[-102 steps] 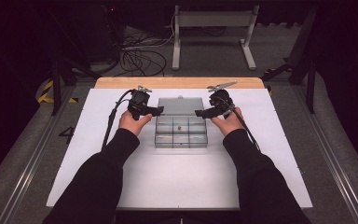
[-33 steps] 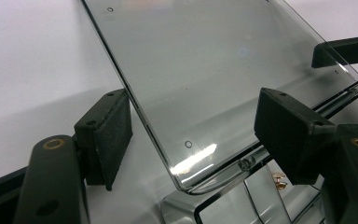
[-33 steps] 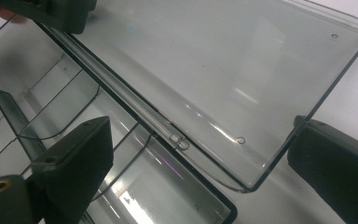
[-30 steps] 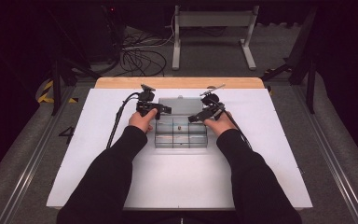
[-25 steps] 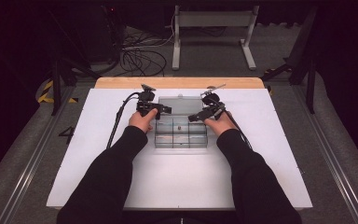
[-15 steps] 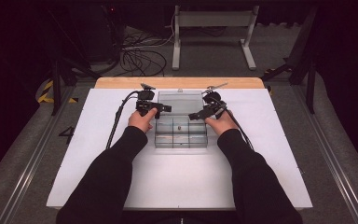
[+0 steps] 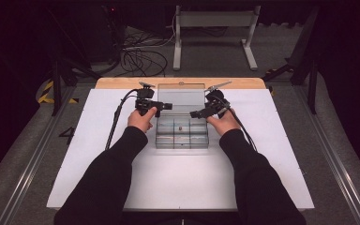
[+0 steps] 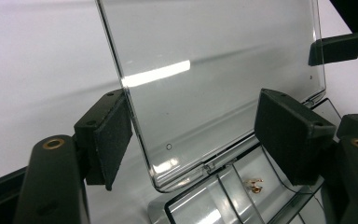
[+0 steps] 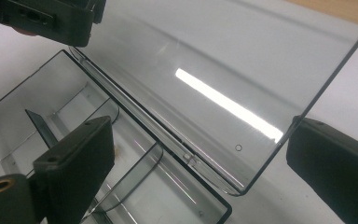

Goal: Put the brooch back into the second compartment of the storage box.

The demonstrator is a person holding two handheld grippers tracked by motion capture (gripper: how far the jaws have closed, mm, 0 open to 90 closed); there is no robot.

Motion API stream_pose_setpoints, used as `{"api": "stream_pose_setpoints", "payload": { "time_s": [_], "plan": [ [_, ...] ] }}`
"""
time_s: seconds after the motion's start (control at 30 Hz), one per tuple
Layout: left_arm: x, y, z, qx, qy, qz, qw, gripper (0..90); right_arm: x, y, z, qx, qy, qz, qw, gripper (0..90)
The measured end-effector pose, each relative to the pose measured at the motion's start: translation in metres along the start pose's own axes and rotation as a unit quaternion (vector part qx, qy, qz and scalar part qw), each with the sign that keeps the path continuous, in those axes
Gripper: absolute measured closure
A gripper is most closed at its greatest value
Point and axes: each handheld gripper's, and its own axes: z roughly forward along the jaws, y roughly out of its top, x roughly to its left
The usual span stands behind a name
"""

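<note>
A clear plastic compartment box (image 7: 182, 136) lies in the middle of the white table, and its hinged lid (image 7: 181, 97) stands raised at the back. A small brown piece (image 7: 181, 127) lies in a middle compartment; it looks gold (image 8: 254, 185) in the left gripper view. My left gripper (image 7: 167, 107) is open at the lid's left edge. The lid's lower corner (image 8: 168, 154) sits between the jaws, close beside the left pad (image 8: 114, 133). My right gripper (image 7: 195, 114) is open at the lid's right edge, and that edge (image 9: 279, 144) reaches to the right pad (image 9: 326, 163).
A white sheet (image 7: 262, 178) covers the table, with a wooden strip (image 7: 122, 83) along the far edge. Cables trail from both grippers. Beyond the table stand a metal frame (image 7: 213, 21) and floor cables (image 7: 140, 56). Dividers (image 9: 42, 126) split the box.
Since the earliest frame both hands have moved from the box's sides toward its back. Over the last second the lid's far edge has swung farther back, while the hands have hardly shifted.
</note>
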Motion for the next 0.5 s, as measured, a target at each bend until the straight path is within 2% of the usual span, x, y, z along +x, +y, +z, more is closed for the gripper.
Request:
{"api": "stream_pose_setpoints", "payload": {
  "time_s": [0.5],
  "plan": [
    [-0.0042, 0.001, -0.0072, -0.006, -0.005, 0.008, 0.9999, 28.0, 0.0025, 0.0028, -0.007, -0.015, -0.001, -0.005, 0.9999, 8.8]
  ]
}}
